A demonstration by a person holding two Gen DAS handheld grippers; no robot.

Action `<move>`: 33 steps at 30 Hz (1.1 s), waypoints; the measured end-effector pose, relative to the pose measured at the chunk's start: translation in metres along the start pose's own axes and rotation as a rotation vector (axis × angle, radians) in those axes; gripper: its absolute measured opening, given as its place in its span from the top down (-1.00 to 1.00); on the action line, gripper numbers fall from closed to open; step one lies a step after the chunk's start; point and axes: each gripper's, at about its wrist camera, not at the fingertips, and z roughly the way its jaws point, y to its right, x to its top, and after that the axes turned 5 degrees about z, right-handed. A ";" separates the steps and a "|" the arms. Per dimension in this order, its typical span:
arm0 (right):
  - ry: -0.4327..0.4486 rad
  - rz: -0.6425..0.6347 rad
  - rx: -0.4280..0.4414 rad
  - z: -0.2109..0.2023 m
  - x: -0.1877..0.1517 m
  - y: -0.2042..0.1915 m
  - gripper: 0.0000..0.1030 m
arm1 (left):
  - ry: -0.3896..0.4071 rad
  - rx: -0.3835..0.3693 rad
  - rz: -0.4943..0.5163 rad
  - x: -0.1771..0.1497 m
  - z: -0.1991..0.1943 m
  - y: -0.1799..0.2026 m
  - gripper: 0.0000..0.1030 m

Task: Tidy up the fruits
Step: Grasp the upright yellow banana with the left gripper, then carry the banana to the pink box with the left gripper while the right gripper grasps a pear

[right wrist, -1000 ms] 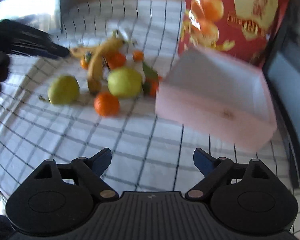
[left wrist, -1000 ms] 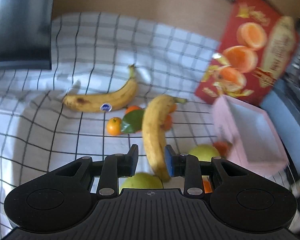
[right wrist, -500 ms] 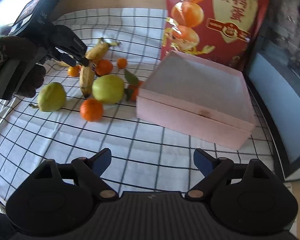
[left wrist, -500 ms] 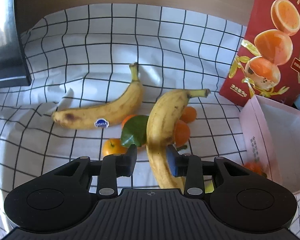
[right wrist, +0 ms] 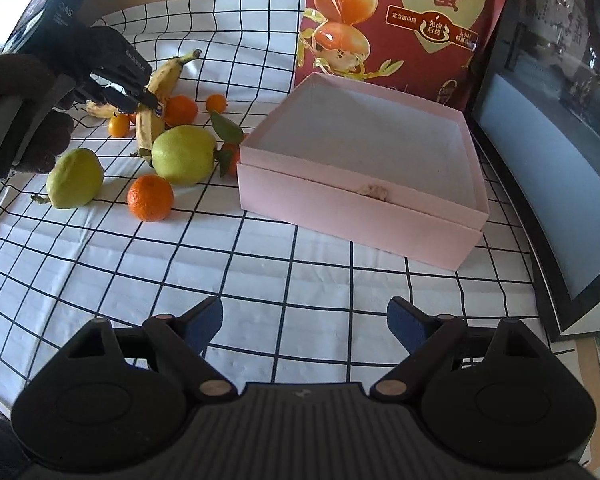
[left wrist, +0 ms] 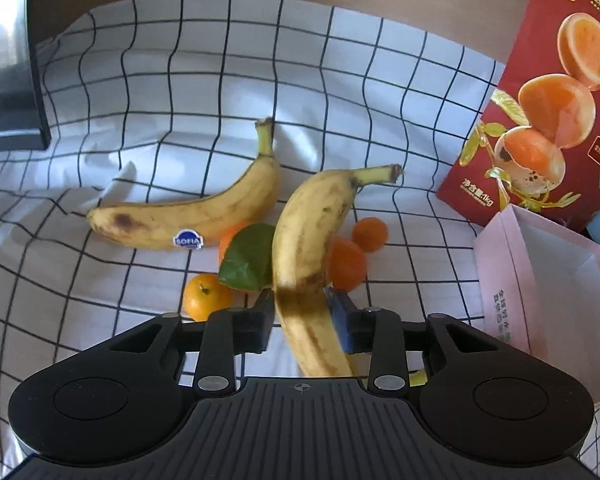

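My left gripper [left wrist: 302,322] is shut on a spotted yellow banana [left wrist: 312,248] and holds it near its lower end, above the cloth. A second banana [left wrist: 192,216] with a blue sticker lies behind it on the left. Small oranges [left wrist: 204,296] and a green leaf [left wrist: 248,262] lie under the held banana. In the right wrist view the left gripper [right wrist: 140,98] holds that banana [right wrist: 156,100] beside two green pears [right wrist: 184,154] and an orange [right wrist: 150,198]. My right gripper [right wrist: 304,326] is open and empty above the cloth, in front of the empty pink box [right wrist: 364,160].
A red egg package [right wrist: 400,16] stands behind the pink box. A dark framed screen [right wrist: 560,176] lies along the right edge. Another dark screen [left wrist: 4,60] stands at the far left in the left wrist view. A checked white cloth [right wrist: 260,264] covers the table.
My left gripper has closed in on the banana and lifted it off the cloth. The right gripper's view has steadied and pulled back; the gripper stays open.
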 end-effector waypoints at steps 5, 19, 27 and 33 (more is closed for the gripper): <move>-0.018 0.005 0.009 0.005 -0.001 0.002 -0.75 | 0.001 0.002 -0.008 -0.002 0.014 0.002 0.16; -0.051 -0.033 -0.031 0.014 -0.003 0.003 -0.75 | -0.061 -0.106 -0.158 0.002 0.027 -0.015 0.20; -0.043 -0.039 -0.008 0.016 -0.001 0.001 -0.75 | 0.001 -0.116 -0.089 -0.006 -0.007 -0.005 0.21; -0.030 -0.053 0.046 0.018 0.006 -0.008 -0.75 | 0.095 -0.134 -0.046 -0.001 -0.051 -0.002 0.21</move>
